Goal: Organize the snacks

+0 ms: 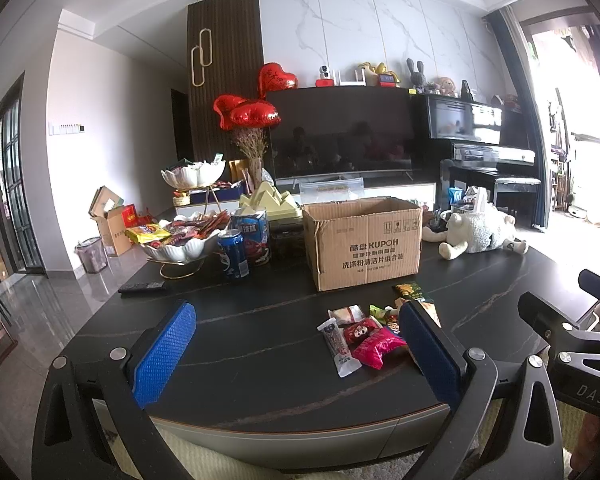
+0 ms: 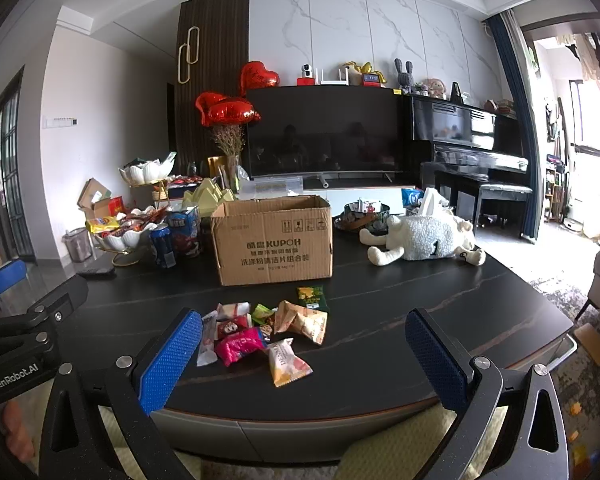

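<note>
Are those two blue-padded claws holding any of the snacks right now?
No. The left hand-held gripper and the right hand-held gripper are both open and empty; the snack packets lie loose on the table.

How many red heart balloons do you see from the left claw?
3. One red heart balloon sits high beside the TV's top left corner; two more, and, overlap lower left above the dried flowers. Others may be hidden.

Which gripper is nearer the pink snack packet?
Left, narrowly. The pink snack packet lies just inside the left gripper's right finger; it lies just inside the right gripper's left finger, slightly further off.
</note>
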